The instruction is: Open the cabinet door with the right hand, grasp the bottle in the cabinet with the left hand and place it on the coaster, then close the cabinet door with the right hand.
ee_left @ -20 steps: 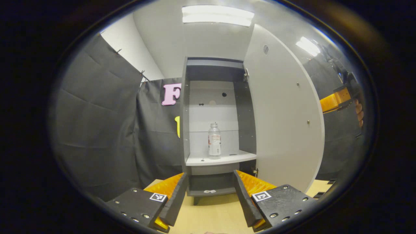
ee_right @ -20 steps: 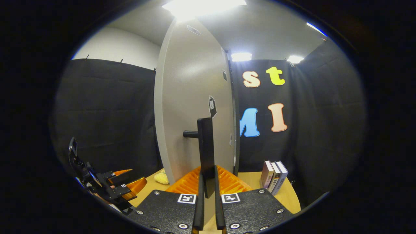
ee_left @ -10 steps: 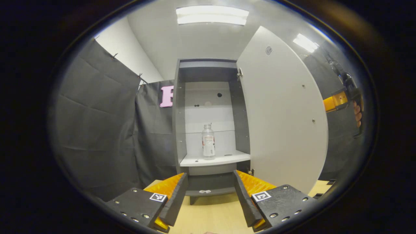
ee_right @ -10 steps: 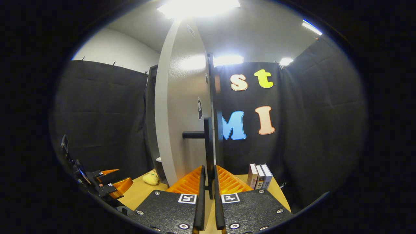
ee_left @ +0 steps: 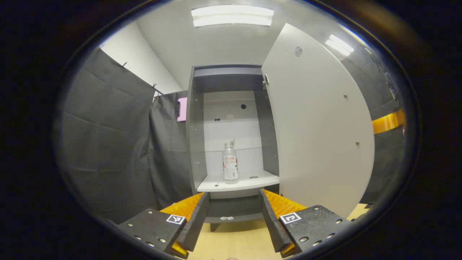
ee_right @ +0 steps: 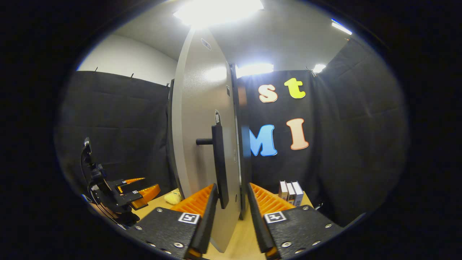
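Cabinet door swung open, clear bottle standing on the shelf inside.

In the left gripper view, the left gripper (ee_left: 234,216) is held with its 2 fingers spread wide above the wooden table (ee_left: 238,242), nothing between them. Beyond it the cabinet (ee_left: 231,77) is seen with its door (ee_left: 317,122) open to the right; the bottle (ee_left: 230,162) stands upright on the white shelf (ee_left: 238,182). In the right gripper view, the right gripper (ee_right: 232,216) is seen parted, its fingers either side of the door's edge, the black handle (ee_right: 219,164) just above the left-hand finger, not gripped. Farther off, 3 books (ee_right: 291,190) stand on the table by the black cloth wall (ee_right: 346,144), and a yellow object (ee_right: 174,197) lies left of the door.
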